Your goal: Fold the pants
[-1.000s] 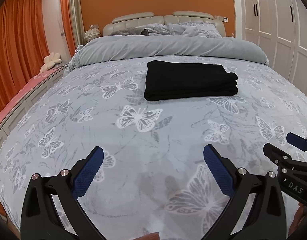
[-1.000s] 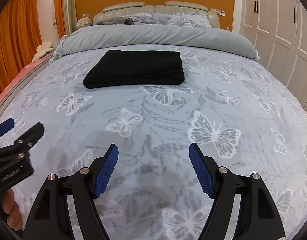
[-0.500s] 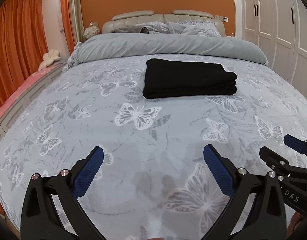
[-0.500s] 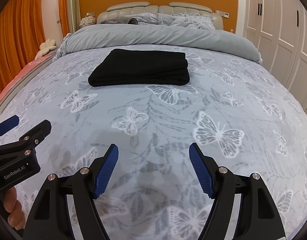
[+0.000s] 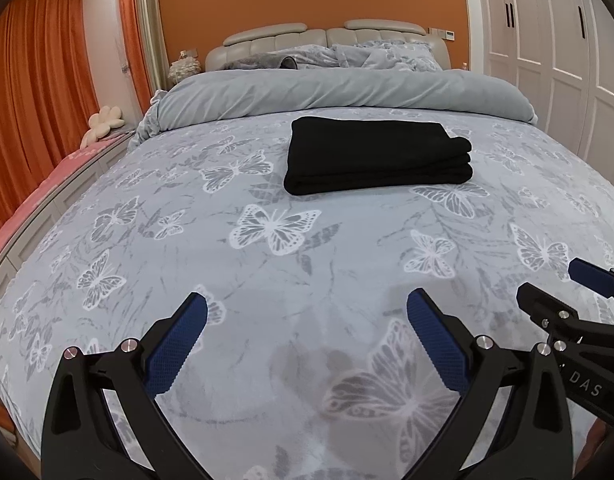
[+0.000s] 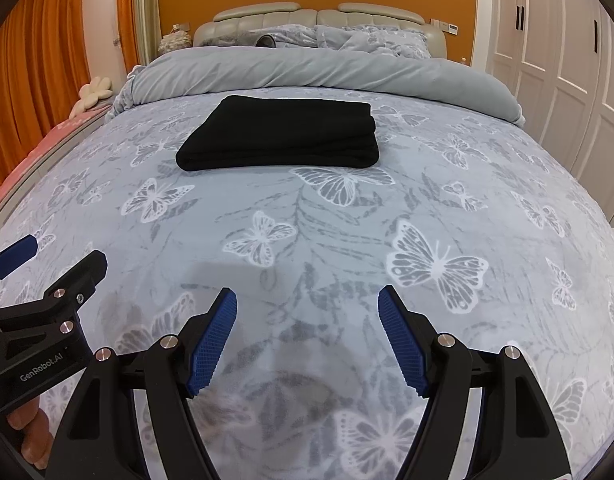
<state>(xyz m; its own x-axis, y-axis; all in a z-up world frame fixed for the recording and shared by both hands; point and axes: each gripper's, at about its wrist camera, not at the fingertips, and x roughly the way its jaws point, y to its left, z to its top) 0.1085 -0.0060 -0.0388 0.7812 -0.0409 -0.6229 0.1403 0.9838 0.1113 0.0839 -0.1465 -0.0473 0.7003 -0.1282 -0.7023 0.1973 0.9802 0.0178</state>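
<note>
The black pants (image 5: 377, 156) lie folded into a neat thick rectangle on the butterfly-print bed cover, toward the pillows; they also show in the right wrist view (image 6: 283, 136). My left gripper (image 5: 307, 316) is open and empty, held above the cover near the foot of the bed, well short of the pants. My right gripper (image 6: 307, 312) is open and empty, beside the left one. The right gripper shows at the right edge of the left wrist view (image 5: 555, 292), and the left gripper at the left edge of the right wrist view (image 6: 51, 260).
A rolled grey duvet (image 5: 347, 92) and pillows (image 5: 387, 50) lie beyond the pants by the headboard. White wardrobe doors (image 5: 567, 60) stand to the right. Orange curtains (image 5: 35, 92) and a pink bench with a flower cushion (image 5: 103, 122) are to the left.
Both grippers have tilted up and drawn back slightly, so the pants sit a little lower in both views. Both stay open and empty. The pants have not moved.
</note>
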